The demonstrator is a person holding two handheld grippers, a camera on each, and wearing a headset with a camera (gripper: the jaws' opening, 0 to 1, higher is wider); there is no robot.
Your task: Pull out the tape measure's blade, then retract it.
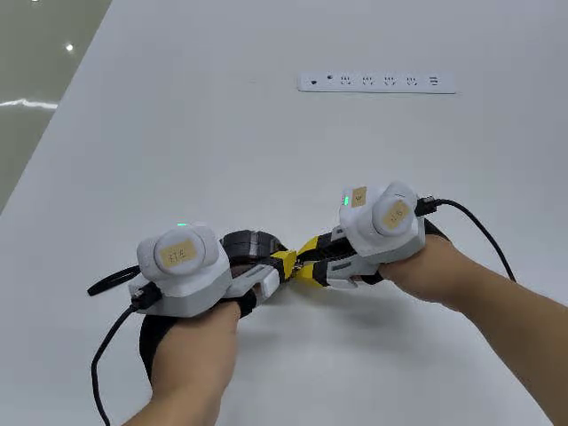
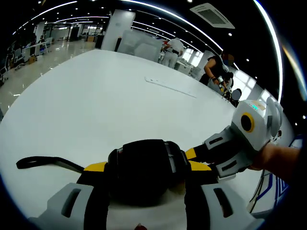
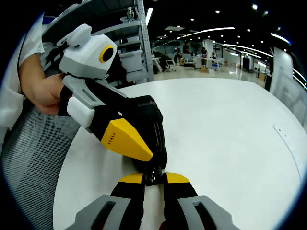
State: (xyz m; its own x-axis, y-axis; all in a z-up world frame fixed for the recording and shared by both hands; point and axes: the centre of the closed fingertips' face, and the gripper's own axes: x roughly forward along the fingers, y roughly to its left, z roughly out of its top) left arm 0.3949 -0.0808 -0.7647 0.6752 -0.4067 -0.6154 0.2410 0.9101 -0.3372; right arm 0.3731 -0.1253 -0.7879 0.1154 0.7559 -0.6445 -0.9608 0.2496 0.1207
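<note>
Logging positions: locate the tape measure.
Head view, low centre: the black tape measure sits clamped by the left gripper, the right gripper pinching its front end.

- Tape measure (image 2: 144,177): black.
- Strap (image 2: 41,161): black.
- Left gripper (image 1: 282,264): white body, black jaws tipped yellow.
- Right gripper (image 3: 153,179): same colours.
- Worktop (image 1: 266,133): plain white.
- Power strip (image 1: 377,82), 1 o'clock: white.

We are holding both grippers low, tips nearly meeting. Our left hand (image 1: 191,342) is wrapping the left gripper (image 1: 266,255), its jaws spread around and clamping the tape (image 1: 251,243). Our right hand (image 1: 435,266) is angling the right gripper (image 1: 308,262) inward, jaws pinching the tape's front end, forearm trailing back rightward.
</note>
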